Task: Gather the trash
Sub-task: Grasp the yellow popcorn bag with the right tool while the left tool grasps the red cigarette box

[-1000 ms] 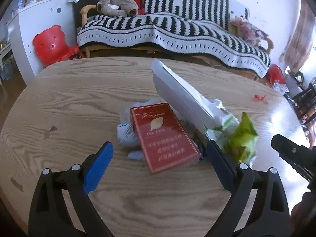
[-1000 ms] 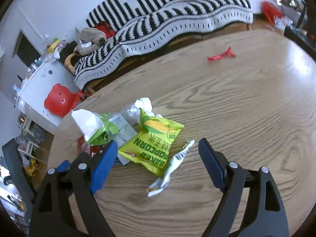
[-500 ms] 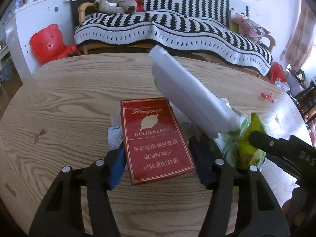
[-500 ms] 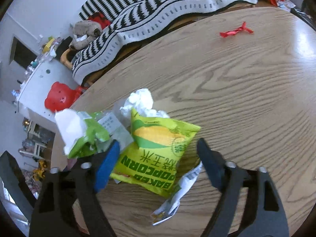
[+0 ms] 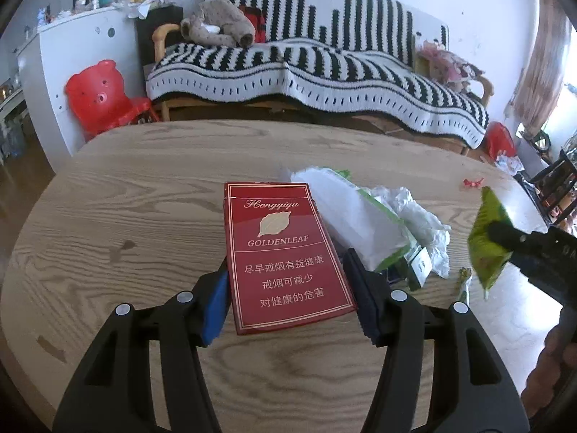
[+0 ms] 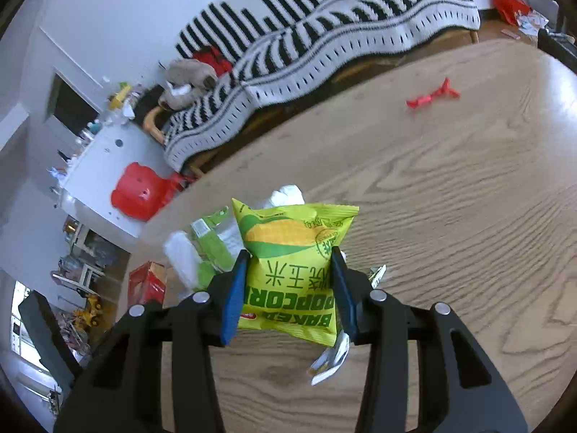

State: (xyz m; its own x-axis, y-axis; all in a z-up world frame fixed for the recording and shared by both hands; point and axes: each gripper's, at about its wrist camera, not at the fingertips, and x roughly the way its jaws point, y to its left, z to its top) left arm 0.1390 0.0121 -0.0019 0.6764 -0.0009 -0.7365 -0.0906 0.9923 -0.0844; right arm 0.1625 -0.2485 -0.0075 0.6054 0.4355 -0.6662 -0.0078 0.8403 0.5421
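A red cigarette box (image 5: pixel 285 252) is clamped by its long sides in my left gripper (image 5: pixel 288 294) and tilts up off the wooden table (image 5: pixel 126 216). The right gripper (image 6: pixel 289 288) has its jaws closing, and both pads press into a yellow-green popcorn bag (image 6: pixel 292 249), which crumples between them. That bag (image 5: pixel 488 238) hangs at the right in the left wrist view. Left on the table are a white and green wrapper (image 5: pixel 357 223), crumpled white tissue (image 5: pixel 422 223), a torn small wrapper (image 6: pixel 328 357) and a red candy wrapper (image 6: pixel 432 95).
Beyond the table's far edge stand a black-and-white striped sofa (image 5: pixel 306 68), a red bear-shaped chair (image 5: pixel 104 97) and a white cabinet (image 5: pixel 72 54). Bare wood lies left of the trash pile and across the right half of the table.
Both grippers moved in and narrowed: the left onto the red cigarette box, the right onto the popcorn bag. Both items now sit between the pads, raised from the pile.
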